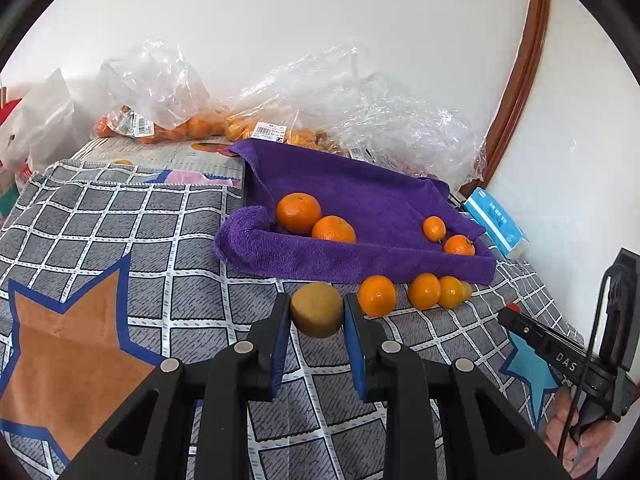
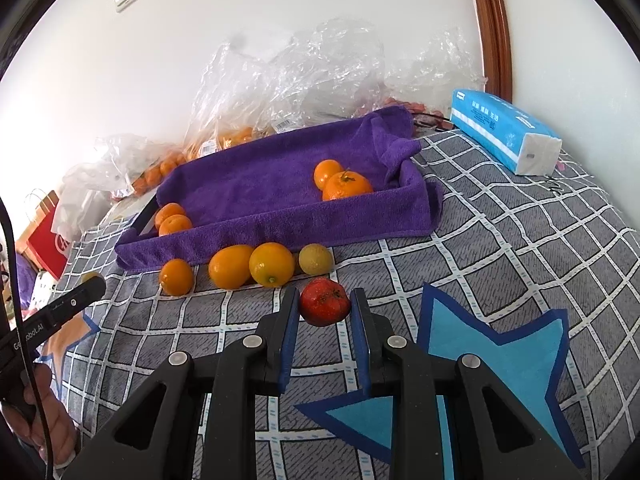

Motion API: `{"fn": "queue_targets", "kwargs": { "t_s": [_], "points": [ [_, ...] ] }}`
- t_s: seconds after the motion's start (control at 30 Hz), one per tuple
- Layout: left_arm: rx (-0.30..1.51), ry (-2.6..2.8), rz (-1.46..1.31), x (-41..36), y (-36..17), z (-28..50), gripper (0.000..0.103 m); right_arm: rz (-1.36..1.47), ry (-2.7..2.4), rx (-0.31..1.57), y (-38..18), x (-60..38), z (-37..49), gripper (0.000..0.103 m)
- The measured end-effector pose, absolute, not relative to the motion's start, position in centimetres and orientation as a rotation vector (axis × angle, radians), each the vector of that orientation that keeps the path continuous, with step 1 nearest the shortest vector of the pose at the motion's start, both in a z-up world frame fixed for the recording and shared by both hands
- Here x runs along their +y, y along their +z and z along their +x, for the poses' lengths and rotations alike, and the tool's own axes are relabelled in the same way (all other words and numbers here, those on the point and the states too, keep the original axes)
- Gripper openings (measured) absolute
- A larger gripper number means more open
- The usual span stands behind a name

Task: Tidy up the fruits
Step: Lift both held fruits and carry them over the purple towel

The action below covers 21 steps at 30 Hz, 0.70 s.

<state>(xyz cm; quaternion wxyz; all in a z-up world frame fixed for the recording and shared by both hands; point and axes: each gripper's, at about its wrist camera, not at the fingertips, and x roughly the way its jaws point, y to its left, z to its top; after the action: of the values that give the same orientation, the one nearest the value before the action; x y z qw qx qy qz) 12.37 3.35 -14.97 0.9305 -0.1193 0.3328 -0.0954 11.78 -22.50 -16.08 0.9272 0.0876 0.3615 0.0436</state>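
In the left wrist view my left gripper (image 1: pixel 317 312) is shut on a brownish-yellow kiwi-like fruit (image 1: pixel 316 309), just in front of the purple towel-lined tray (image 1: pixel 320 258). The tray holds two large oranges (image 1: pixel 299 213) on its left and two small ones (image 1: pixel 458 245) on its right. Several oranges (image 1: pixel 377 295) lie on the cloth before the tray. In the right wrist view my right gripper (image 2: pixel 325 305) is shut on a red tomato-like fruit (image 2: pixel 324 306), close to a row of loose citrus (image 2: pixel 271 264) in front of the tray (image 2: pixel 280 226).
Clear plastic bags of oranges (image 1: pixel 192 124) stand behind the tray against the wall. A blue tissue pack (image 2: pixel 506 136) lies to the tray's right. A red paper bag (image 2: pixel 50 242) stands at the far left. The checked cloth with star patches (image 2: pixel 496 336) covers the surface.
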Motion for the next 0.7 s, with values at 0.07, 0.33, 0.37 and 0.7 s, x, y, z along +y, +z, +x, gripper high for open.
{"fn": "queue_targets", "kwargs": {
  "t_s": [0.07, 0.33, 0.37, 0.7],
  "points": [
    [0.702, -0.191, -0.267, 3.7, -15.0, 12.7, 0.025, 0.190, 0.099, 0.742, -15.7, -22.5, 11.6, 0.025],
    [0.737, -0.163, -0.275, 4.3, -12.1, 12.1, 0.025, 0.186, 0.100, 0.721, -12.9, -22.1, 11.4, 0.025],
    [0.737, -0.155, -0.266, 4.3, -11.6, 12.1, 0.025, 0.182, 0.100, 0.717, -12.5, -22.0, 11.5, 0.025],
    [0.757, -0.129, -0.251, 5.1, -8.7, 12.9, 0.025, 0.153, 0.112, 0.691, -8.9, -20.1, 13.0, 0.025]
  ]
}}
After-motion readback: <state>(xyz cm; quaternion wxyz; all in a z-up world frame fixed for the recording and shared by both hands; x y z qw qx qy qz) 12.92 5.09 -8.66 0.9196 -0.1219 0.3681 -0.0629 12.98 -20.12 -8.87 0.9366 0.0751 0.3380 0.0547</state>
